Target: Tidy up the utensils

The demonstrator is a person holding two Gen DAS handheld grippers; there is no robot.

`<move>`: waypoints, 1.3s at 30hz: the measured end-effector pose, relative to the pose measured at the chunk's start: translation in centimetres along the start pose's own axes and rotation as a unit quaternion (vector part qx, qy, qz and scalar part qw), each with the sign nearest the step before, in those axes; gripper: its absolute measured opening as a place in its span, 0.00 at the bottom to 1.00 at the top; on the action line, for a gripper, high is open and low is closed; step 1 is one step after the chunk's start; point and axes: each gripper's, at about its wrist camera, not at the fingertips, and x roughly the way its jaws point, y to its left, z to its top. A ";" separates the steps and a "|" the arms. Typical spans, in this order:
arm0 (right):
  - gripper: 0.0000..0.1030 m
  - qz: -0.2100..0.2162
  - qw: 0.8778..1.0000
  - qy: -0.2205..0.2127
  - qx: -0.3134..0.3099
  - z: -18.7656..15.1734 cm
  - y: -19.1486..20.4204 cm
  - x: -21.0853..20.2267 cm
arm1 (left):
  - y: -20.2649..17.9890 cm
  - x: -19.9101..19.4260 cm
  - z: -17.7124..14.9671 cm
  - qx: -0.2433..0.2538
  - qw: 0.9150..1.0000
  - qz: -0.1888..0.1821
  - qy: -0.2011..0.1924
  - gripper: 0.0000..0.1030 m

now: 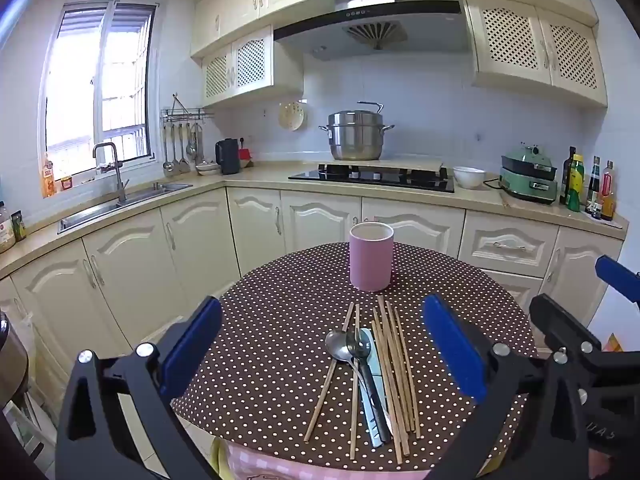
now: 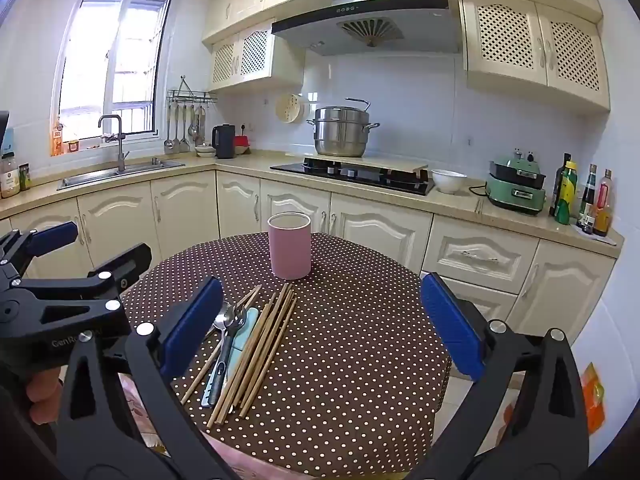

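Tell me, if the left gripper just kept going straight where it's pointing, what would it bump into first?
Probably the pile of utensils: the left gripper is open, tilted slightly down, with the spoons and wooden chopsticks lying between its fingers' line. The pink cup stands farther back. Depth is hard to judge here.

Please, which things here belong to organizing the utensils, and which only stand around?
For the job: chopsticks, spoons, pink cup.
Only standing around: steel pot, white bowl, kettle, green cooker, bottles.

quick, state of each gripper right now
left gripper: open, holding nothing
right gripper: open, holding nothing
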 end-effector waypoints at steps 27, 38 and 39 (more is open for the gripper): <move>0.94 0.014 0.999 0.018 0.026 -1.5 -0.3 1.7 | -0.1 0.4 0.1 -0.005 1.000 -0.004 0.000 0.96; 0.94 0.015 0.999 0.027 0.035 -1.5 -0.2 1.8 | 0.1 0.8 -0.2 -0.006 1.000 -0.009 0.004 0.96; 0.94 0.014 0.999 0.028 0.035 -1.5 -0.2 1.7 | 0.1 0.8 -0.2 -0.005 1.000 -0.008 0.005 0.96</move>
